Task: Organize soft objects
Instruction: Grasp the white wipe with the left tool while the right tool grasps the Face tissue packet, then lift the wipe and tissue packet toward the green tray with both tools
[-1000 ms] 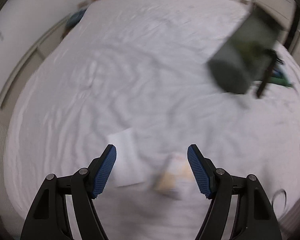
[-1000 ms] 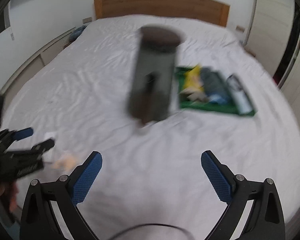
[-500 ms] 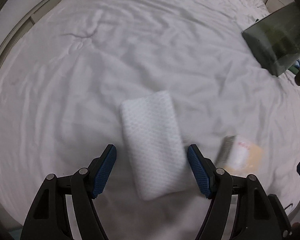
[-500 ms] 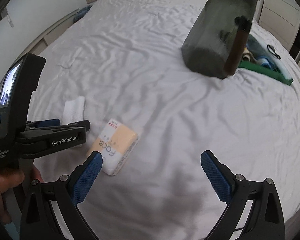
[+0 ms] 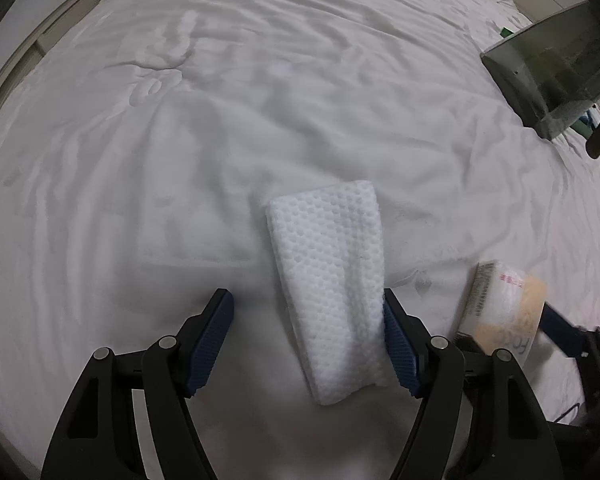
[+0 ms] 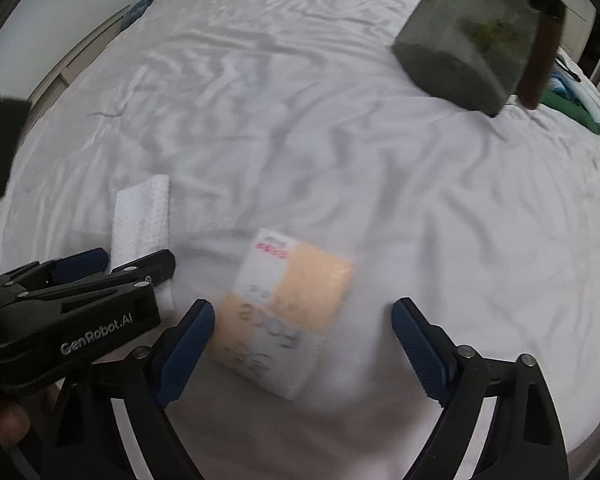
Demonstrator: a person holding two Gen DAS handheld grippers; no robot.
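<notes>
Two claws over a white bed sheet (image 5: pixel 300 80). The left claw (image 5: pixel 306 340) is spread wide around a folded white dimpled cloth (image 5: pixel 332 280), which lies flat on the sheet with its near end between the fingers; the right-hand blue pad touches or nearly touches the cloth's edge, the other stands apart. The right claw (image 6: pixel 300 344) is likewise wide open, low over a peach-and-white tissue pack (image 6: pixel 288 312) lying just beside the cloth; the pack sits between its fingers, nearer the left one, with no contact evident. Both items are judged light and compressible: the cloth limp, likely to sag or unfold unless pinched across its short width through all layers; the pack's film wrap probably slick, best squeezed across its narrow sides. Both claws point forward and downward at a shallow angle toward the bed. A dark translucent container (image 6: pixel 472 32) rests well apart, beyond them.
</notes>
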